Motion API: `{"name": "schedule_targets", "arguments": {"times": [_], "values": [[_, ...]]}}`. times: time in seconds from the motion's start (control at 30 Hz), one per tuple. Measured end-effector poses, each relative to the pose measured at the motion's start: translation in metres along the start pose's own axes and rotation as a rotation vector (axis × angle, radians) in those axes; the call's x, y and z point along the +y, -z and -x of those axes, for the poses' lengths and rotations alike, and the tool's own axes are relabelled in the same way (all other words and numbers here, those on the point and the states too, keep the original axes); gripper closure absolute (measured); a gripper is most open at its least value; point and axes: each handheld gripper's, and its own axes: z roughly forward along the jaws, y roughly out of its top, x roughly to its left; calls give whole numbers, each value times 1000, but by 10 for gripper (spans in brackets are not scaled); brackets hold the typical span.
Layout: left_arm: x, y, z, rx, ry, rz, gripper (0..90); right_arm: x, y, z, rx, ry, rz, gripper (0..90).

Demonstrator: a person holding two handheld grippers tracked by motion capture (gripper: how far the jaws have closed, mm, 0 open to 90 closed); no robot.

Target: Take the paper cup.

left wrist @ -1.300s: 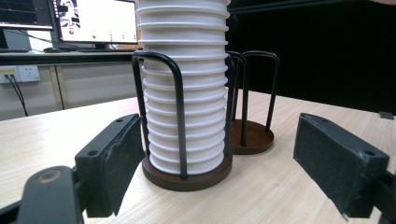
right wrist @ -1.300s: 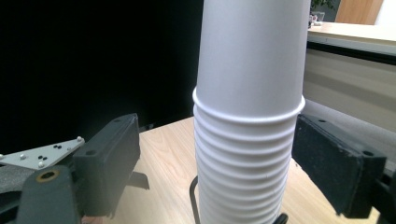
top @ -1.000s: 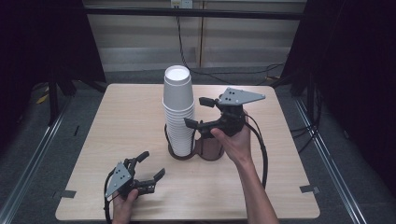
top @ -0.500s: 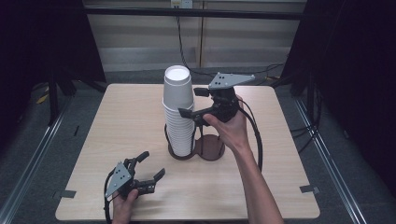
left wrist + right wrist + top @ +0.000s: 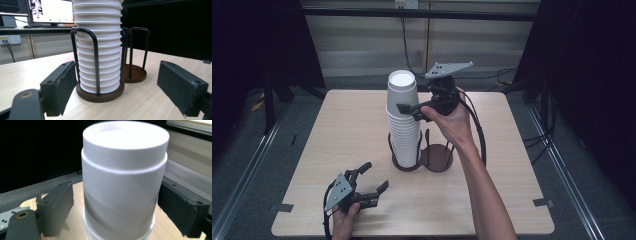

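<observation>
right gripper [image 5: 412, 111] spread wide around the top of the cup stack [image 5: 404, 117], not gripping.
the stack stands upside down in the left ring of the wire holder [image 5: 435, 159] mid-table [image 5: 512, 165]; the left gripper view shows the empty second ring, with left gripper [image 5: 371, 178] wide open, holding nothing.

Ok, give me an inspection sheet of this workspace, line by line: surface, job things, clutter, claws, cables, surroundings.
Surface: light wooden table, tape marks at its near corners.
Job's things: tall stack of white cups, upside down, in the left ring of a dark two-ring wire cup holder; the right ring is empty.
Clutter: nothing seen.
Claws: right claw open, jaws either side of the top cup, not closed on it; left claw open, low over the table's near edge, facing the holder.
Cables: black cable loops from the right claw along the forearm.
Surroundings: dark curtains, grey floor, monitors behind.
</observation>
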Motion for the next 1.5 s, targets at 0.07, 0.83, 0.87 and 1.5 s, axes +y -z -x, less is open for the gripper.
{"name": "schedule_targets", "arguments": {"times": [0.07, 0.83, 0.87, 1.5], "values": [[0, 0, 0, 0, 0, 0, 158, 3, -2, 0, -3, 5, -8, 132], [0, 0, 0, -1, 0, 0, 158, 21, -18, 2, -21, 19, -4, 201], [0, 0, 0, -1, 0, 0, 158, 22, -17, 1, -23, 19, -5, 203], [0, 0, 0, 0, 1, 0, 158, 28, -9, -2, -31, 21, 65, 213]]}}
